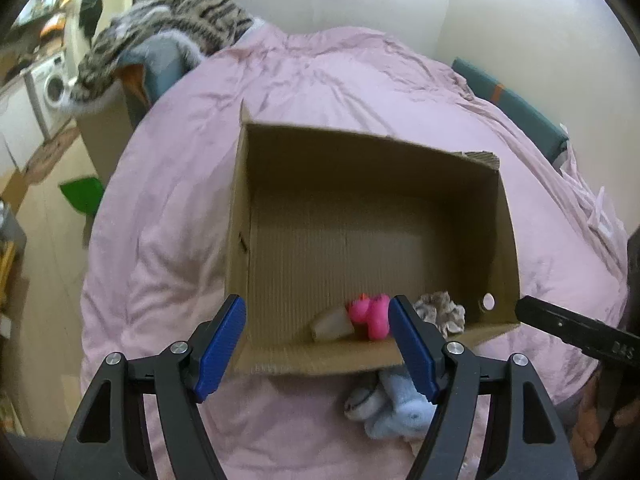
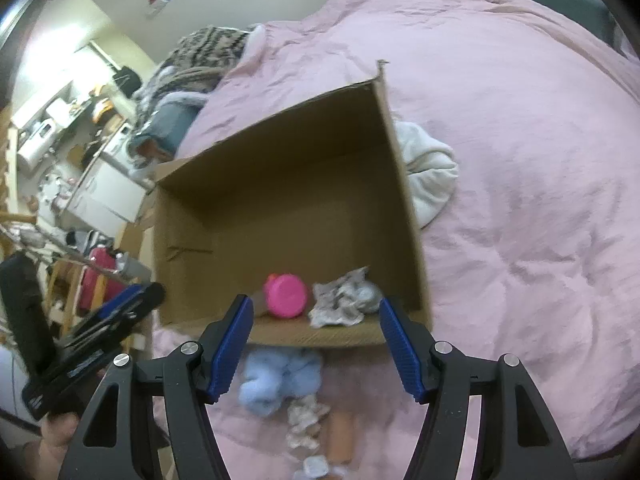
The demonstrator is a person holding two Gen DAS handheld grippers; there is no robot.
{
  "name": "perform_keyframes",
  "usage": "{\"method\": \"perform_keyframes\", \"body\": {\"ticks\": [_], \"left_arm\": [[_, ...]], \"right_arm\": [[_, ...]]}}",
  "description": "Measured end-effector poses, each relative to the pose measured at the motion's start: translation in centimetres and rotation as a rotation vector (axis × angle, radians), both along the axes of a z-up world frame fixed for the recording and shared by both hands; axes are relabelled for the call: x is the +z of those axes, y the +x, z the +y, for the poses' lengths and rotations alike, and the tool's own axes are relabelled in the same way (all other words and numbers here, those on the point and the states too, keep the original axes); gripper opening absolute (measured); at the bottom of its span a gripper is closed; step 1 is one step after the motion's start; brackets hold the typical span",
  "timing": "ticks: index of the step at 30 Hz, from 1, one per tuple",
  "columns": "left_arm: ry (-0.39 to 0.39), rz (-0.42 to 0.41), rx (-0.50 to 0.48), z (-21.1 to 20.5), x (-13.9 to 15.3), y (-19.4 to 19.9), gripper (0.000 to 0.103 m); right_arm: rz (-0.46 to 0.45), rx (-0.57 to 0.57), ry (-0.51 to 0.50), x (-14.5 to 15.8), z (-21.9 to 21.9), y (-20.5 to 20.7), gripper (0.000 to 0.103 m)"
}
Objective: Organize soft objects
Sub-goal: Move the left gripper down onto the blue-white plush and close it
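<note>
An open cardboard box sits on a pink duvet. Inside near its front wall lie a pink soft toy, a beige piece and a patterned scrunchie. A light blue fluffy item lies on the duvet in front of the box. My left gripper is open and empty above the box's front edge. My right gripper is open and empty, also over the front edge.
A white soft bundle lies right of the box. More small soft pieces lie on the duvet near me. A striped blanket is heaped at the bed's far left. Floor and furniture lie left of the bed.
</note>
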State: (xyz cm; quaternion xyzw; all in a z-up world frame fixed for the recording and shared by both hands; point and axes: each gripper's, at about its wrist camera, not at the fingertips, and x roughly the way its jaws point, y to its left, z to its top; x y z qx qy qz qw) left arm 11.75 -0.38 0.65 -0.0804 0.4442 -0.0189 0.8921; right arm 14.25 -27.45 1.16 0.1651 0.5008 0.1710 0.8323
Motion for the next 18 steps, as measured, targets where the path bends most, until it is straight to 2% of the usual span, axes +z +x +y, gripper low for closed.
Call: {"method": "perform_keyframes", "body": {"ticks": [4,9,18], "left_arm": [[-0.035,0.023,0.014,0.4,-0.3,-1.2,0.071],[-0.019,0.024,0.011,0.2,-0.3,-2.6,0.071],[-0.025,0.083,0.018,-0.3,-1.5,-4.4,0.071]], "right_arm": [[0.012,0.020,-0.002,0.0,0.5,-1.4,0.069],[0.048,0.018,-0.045,-0.7,1.0,-2.9,0.069],[0.108,-0.018,-0.065,-2.2,0.9,-4.3,0.069]]}}
